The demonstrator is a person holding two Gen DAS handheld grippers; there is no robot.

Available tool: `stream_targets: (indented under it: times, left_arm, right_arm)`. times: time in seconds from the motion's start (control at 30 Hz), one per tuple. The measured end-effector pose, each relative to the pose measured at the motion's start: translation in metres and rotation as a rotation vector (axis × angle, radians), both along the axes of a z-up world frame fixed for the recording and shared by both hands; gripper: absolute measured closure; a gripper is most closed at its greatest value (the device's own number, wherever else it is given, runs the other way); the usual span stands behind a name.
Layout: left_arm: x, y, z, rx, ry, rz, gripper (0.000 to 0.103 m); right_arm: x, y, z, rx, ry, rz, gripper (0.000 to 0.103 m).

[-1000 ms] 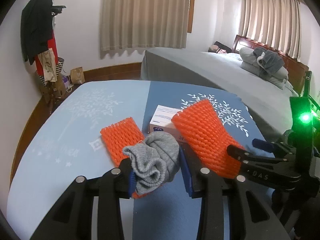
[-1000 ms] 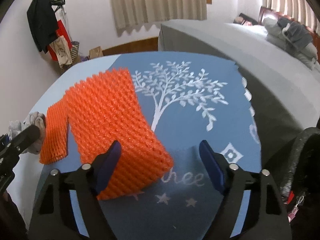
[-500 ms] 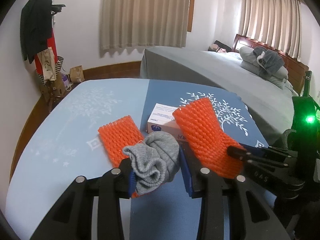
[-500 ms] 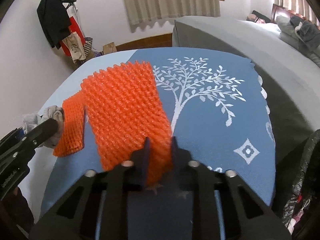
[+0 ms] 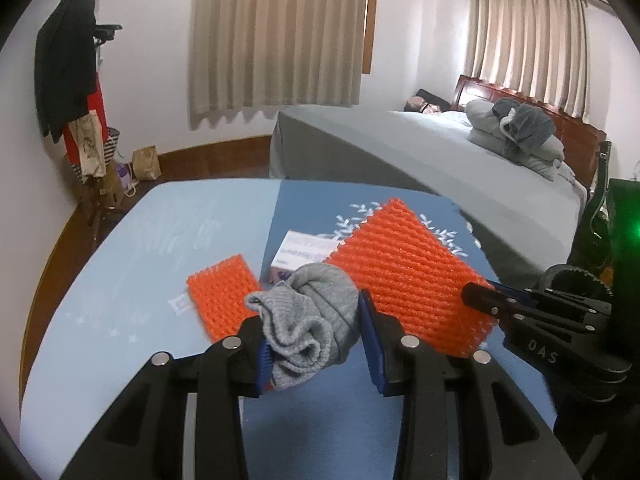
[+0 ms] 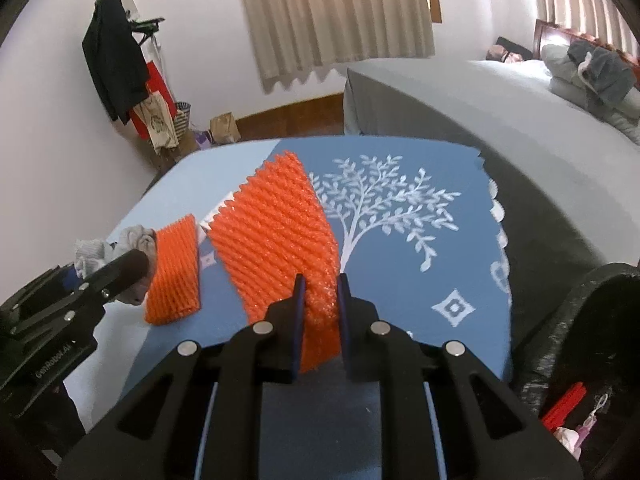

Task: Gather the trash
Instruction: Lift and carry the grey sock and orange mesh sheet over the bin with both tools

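Right claw clamped on large orange foam net sleeve. Left claw clamped on crumpled grey knit sock; small orange foam net just beyond.

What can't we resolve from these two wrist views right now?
- Small box: left wrist view, label text too small and blurred; large orange foam net and grey sock cover parts of it.
- Small orange foam net: near end hidden behind the sock.
- Black trash bag: right wrist view, cut off by the frame edge; contents mostly unseen.
- Left gripper: its contact with the sock's underside is hidden.
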State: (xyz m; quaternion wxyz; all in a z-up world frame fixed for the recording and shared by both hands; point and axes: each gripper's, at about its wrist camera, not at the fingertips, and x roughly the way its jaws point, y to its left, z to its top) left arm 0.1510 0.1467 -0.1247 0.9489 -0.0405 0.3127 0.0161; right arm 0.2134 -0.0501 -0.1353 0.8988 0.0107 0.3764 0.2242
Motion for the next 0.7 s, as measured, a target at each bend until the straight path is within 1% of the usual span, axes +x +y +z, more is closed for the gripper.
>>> stream_targets:
  times: [0.33, 0.7]
  left_arm:
    - [-0.009, -0.018, 0.025, 0.008, -0.044, -0.03, 0.066]
    - [-0.02, -0.053, 0.048, -0.006, -0.093, -0.099, 0.066]
  right_arm:
    - [-0.02, -0.026, 0.031, 0.022, -0.062, -0.043, 0.089]
    - [-0.049, -0.069, 0.061, 0.026, -0.129, -0.101, 0.089]
